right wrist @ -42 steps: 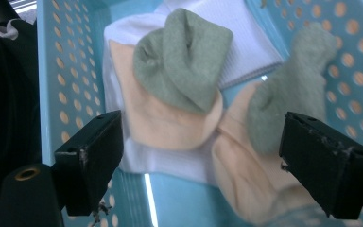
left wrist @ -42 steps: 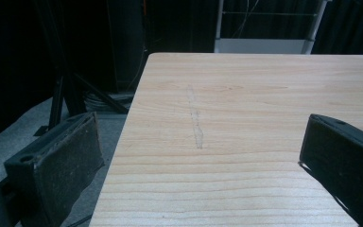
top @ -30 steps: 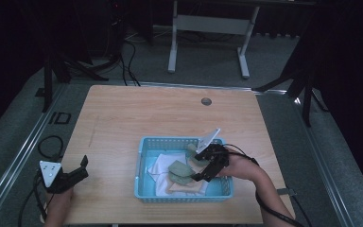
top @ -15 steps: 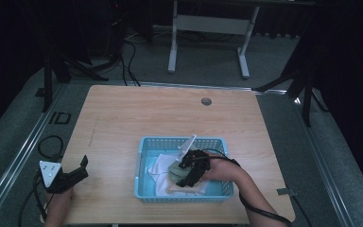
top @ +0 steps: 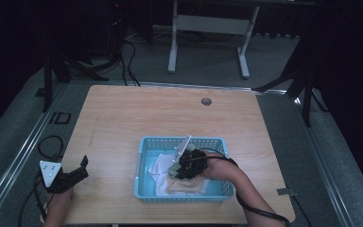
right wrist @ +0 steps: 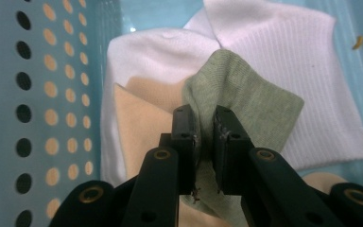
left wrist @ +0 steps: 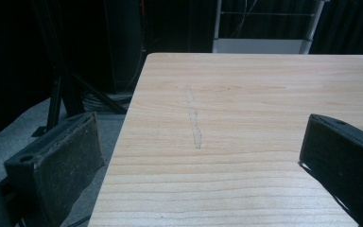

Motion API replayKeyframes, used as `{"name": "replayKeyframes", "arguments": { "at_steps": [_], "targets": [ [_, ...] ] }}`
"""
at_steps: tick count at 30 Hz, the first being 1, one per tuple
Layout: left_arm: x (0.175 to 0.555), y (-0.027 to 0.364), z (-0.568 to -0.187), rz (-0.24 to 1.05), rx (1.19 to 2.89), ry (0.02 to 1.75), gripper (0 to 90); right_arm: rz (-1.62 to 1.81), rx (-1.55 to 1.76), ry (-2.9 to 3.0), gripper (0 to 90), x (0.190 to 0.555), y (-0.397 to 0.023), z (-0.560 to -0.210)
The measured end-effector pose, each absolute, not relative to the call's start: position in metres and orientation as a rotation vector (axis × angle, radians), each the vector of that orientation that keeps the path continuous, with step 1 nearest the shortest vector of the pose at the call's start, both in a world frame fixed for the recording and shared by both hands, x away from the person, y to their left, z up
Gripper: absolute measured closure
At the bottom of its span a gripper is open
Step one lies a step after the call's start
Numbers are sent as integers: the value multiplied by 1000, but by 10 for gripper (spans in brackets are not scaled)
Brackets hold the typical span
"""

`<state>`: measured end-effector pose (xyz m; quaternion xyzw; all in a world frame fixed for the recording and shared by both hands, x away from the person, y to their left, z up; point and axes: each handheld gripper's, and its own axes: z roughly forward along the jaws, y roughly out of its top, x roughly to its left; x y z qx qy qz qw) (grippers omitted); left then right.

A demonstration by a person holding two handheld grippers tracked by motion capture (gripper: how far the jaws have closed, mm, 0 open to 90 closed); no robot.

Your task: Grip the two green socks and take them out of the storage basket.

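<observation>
A light blue perforated basket (top: 143, 166) (right wrist: 38, 94) on the table holds white (right wrist: 288, 47), cream (right wrist: 137, 123) and green socks. My right gripper (top: 177, 166) (right wrist: 204, 137) reaches down into it. Its jaws have just been closing and now pinch a fold of the green sock (right wrist: 246, 99) between the pads. The green sock (top: 174, 168) lies on top of the white and cream ones. My left gripper (top: 78, 171) (left wrist: 203, 156) rests at the table's front left corner, jaws wide apart with only bare wood between them.
The wooden table (top: 170, 118) has a round cable hole (top: 206, 101) at the back. A desk frame (top: 208, 28) and dark stands sit on the floor beyond. A faint scratch line (left wrist: 194, 118) marks the wood ahead of the left gripper.
The right gripper moved left across the basket onto the socks and its jaws closed on the green sock. The left gripper stayed put.
</observation>
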<state>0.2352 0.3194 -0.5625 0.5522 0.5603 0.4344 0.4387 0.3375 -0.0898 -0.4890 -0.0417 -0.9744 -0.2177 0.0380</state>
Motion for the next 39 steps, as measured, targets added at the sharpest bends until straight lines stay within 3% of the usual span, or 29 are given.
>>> {"name": "replayKeyframes", "arguments": {
  "at_steps": [28,39],
  "targets": [
    [236,320,-562,1076,1369,1399,5,-887,-92,-3021,808,332,-111,-411],
    [236,320,-562,1077,1371,1397,5,-939,-152,-3054,807,332,-140,-387]
  ]
}}
